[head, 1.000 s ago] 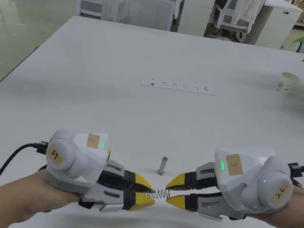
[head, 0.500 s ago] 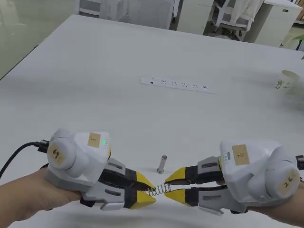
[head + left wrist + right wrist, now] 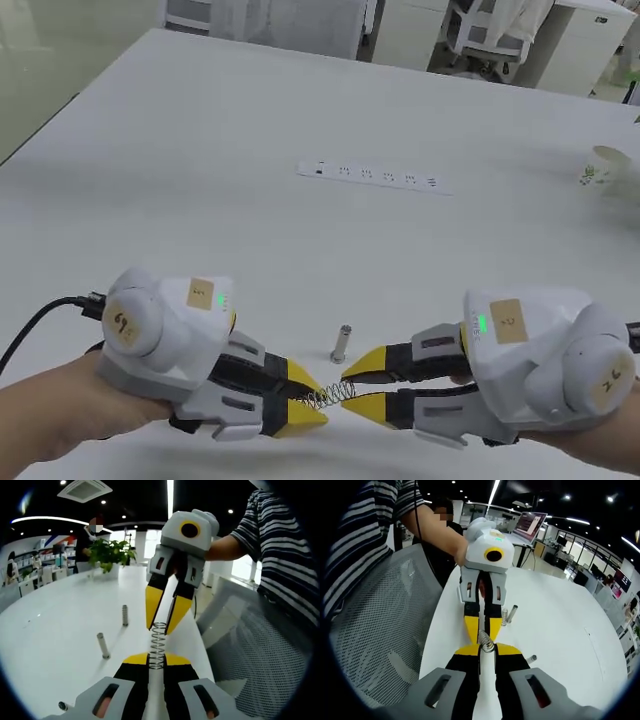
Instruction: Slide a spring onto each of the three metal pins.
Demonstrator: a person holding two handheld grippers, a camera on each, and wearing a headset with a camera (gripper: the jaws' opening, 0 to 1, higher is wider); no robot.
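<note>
**A:** What sits furthest left?

**B:** A black cable crosses the white counter to the back of the left hand-held gripper. A hand holds that gripper low over the counter. Its jaws are narrow, pinched on one end of the spring.

**A:** And the spring itself?

**B:** It lies roughly level in the air, running from the left hand-held gripper's yellow tips to the tips facing it. The left gripper view shows it rising straight out from between that gripper's own jaws.

**A:** Any pins close by?

**B:** One bare pin stands upright on the counter just beyond the gap between the two sets of tips. It is near the spring and not touching it. In the left gripper view, a ribbed upright piece stands further along, left of the jaws. I cannot tell if that ribbing is a coil.

**A:** The other side?

**B:** The right hand-held gripper points at the left one, tip to tip. Its jaws are narrow too, with a yellow tip on either side of the spring's other end, seemingly touching it.

**A:** Anything past them?

**B:** A white power strip lies flat well beyond both grippers. A paper cup stands far off beyond the right one.
</note>
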